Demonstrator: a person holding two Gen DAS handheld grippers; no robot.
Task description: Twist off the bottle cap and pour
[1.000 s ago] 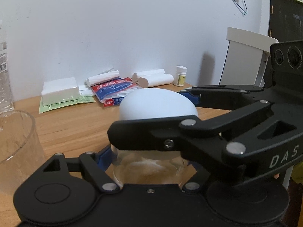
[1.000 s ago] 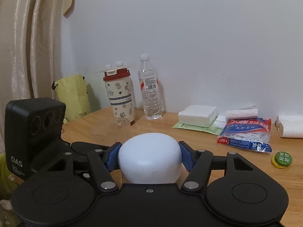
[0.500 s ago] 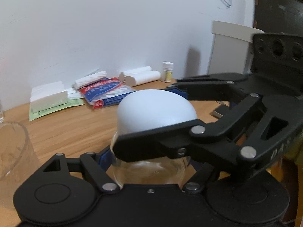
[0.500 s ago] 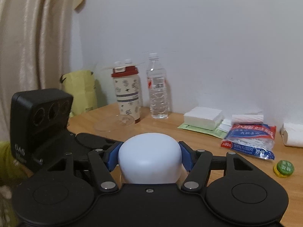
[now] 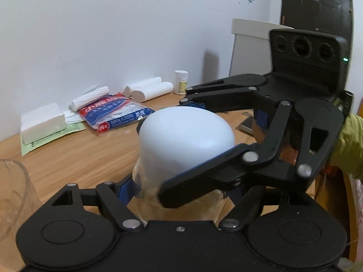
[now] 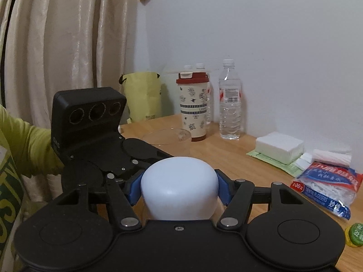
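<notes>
A clear bottle [image 5: 145,192] with a large white domed cap [image 5: 186,136] stands on the wooden table [image 5: 74,156]. My left gripper [image 5: 179,190] is shut on the bottle's clear body just below the cap. My right gripper [image 6: 179,188] is shut on the white cap [image 6: 179,192], its blue pads pressing both sides. In the left wrist view the right gripper [image 5: 261,149] crosses in front of the cap from the right. A clear glass cup [image 5: 11,192] stands at the left; it also shows in the right wrist view [image 6: 168,136].
Along the wall lie a white tissue pack [image 5: 40,122], a flosser bag [image 5: 113,113], paper rolls [image 5: 152,89] and a pill bottle [image 5: 181,81]. A patterned tumbler [image 6: 193,108], water bottle [image 6: 229,104], yellow bag [image 6: 143,95] and green cap [image 6: 356,236] show in the right wrist view.
My right gripper has swung round the cap while shut on it, its camera block rising into the left wrist view. Both views have turned; the left gripper keeps its hold on the bottle.
</notes>
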